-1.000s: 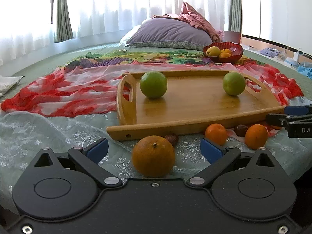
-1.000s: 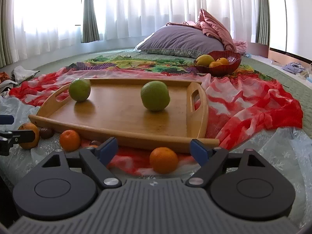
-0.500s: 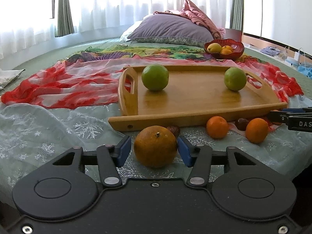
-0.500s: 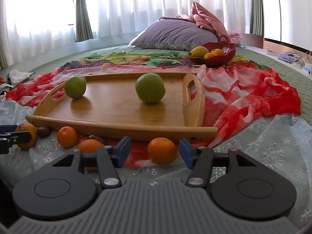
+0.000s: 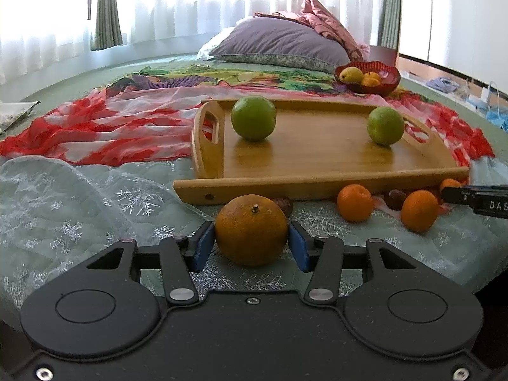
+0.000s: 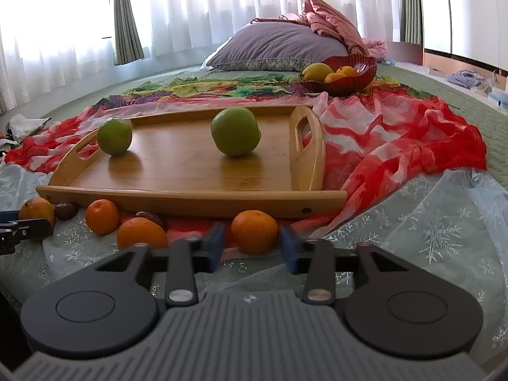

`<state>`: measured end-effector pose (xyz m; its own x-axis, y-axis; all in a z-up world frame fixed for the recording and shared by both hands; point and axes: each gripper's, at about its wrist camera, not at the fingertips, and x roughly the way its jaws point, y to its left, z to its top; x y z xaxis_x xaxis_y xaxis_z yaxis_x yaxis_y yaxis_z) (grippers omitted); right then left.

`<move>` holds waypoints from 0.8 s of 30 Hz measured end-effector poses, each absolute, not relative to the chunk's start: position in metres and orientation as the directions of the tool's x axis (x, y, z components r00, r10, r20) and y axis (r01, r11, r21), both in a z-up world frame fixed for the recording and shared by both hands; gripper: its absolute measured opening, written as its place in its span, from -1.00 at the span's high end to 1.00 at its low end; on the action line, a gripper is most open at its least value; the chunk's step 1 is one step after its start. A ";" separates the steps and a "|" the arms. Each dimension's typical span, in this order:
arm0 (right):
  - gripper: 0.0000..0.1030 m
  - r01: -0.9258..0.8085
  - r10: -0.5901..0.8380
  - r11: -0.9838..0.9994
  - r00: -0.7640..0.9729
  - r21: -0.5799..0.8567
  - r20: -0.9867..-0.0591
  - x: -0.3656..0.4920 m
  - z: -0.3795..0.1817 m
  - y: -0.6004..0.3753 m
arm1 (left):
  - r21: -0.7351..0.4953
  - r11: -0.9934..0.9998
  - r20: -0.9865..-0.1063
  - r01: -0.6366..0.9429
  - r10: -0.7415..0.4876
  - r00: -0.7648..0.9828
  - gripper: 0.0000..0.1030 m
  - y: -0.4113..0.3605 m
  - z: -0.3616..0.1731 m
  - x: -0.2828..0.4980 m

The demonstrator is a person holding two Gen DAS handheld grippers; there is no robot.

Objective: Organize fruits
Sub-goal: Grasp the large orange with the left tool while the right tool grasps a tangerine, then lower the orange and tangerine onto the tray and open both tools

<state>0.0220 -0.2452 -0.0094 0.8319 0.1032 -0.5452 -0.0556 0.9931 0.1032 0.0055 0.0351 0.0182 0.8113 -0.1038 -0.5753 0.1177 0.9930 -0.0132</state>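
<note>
- Large orange (image 5: 251, 229): on the lace cloth (image 5: 95, 203) just before the wooden tray (image 5: 317, 158), clamped between the blue pads of the left gripper (image 5: 250, 246).
- Small orange (image 6: 254, 231): near the tray's front rim, between the right gripper's (image 6: 252, 247) blurred pads; jaws have just been closing, contact unclear.
- Tray: carries two green fruits (image 5: 253, 118).
- Red bowl (image 5: 368, 77): behind, holding fruit.

Two green fruits (image 5: 253, 118) on wooden tray (image 5: 320, 187), oranges (image 5: 355, 202) on cloth before it
</note>
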 end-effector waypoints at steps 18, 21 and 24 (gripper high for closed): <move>0.30 -0.081 0.076 0.997 0.891 0.006 -0.447 0.036 0.027 -0.228 | -0.037 0.986 -0.471 0.160 -0.159 0.867 0.07 0.021 0.061 0.039; 0.30 -0.091 0.078 0.996 0.886 -0.007 -0.457 0.051 0.025 -0.223 | -0.041 0.985 -0.478 0.168 -0.167 0.862 0.07 0.019 0.058 0.054; 0.30 -0.079 0.066 0.997 0.878 -0.007 -0.474 0.068 0.020 -0.220 | -0.033 0.986 -0.495 0.165 -0.159 0.854 0.07 0.016 0.051 0.070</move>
